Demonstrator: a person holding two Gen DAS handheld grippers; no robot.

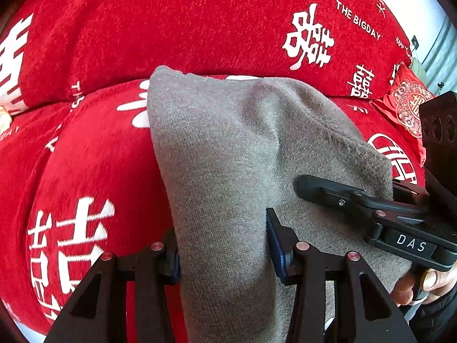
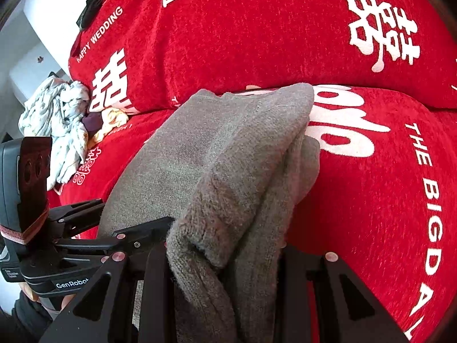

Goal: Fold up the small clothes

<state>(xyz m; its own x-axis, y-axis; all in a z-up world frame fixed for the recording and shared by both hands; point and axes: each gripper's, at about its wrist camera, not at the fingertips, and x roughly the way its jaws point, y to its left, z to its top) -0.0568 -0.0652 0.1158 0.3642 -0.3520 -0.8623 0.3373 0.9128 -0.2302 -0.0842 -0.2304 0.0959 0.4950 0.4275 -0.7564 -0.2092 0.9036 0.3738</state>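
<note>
Where both hand-held grippers pinch it, grey knit garment (image 1: pixel 228 148) bunches.

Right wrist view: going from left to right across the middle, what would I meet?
The other gripper → pale crumpled clothes → grey knitted garment → red cover printed with white lettering.

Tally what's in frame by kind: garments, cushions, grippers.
Grey garment: 1, held by both grippers
Crumpled clothes pile: 1, items in it too tangled to count
Red sofa cushions: 2, back and seat
Small red pillow: 1
Grippers: 2, left and right
Total: 7
</note>
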